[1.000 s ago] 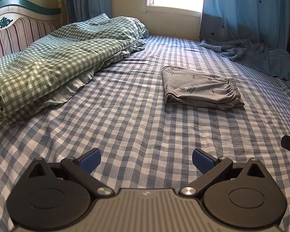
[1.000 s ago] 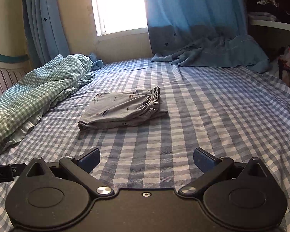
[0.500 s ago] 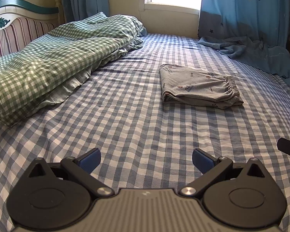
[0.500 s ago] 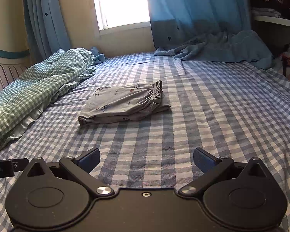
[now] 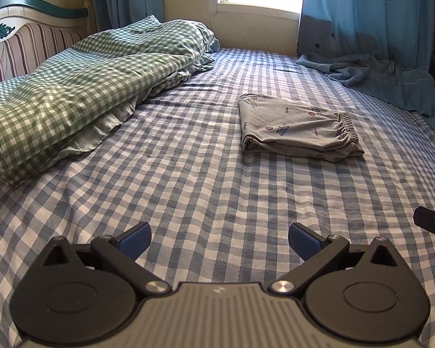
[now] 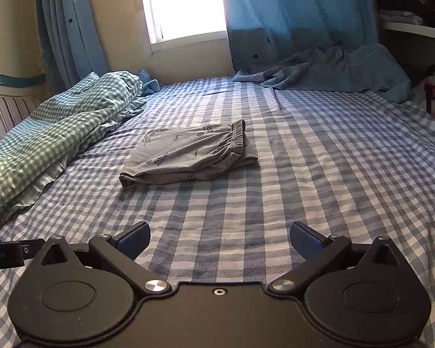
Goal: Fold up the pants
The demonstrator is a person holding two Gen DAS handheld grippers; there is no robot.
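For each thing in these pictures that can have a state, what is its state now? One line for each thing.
pants: folded into a flat bundle on the bed sheet, waistband on top, not held.
left gripper: open, holding nothing, above the sheet.
right gripper: open, holding nothing, above the sheet.
green checked duvet: bunched up along the headboard side.
blue curtain: drawn aside, its hem lying on the bed.
blue checked sheet: spread out, slightly wrinkled.

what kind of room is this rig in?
Most likely a home bedroom. The grey pants lie folded on a bed with a blue checked sheet, a green checked duvet is bunched beside a striped headboard, and blue star-print curtains hang at the window.
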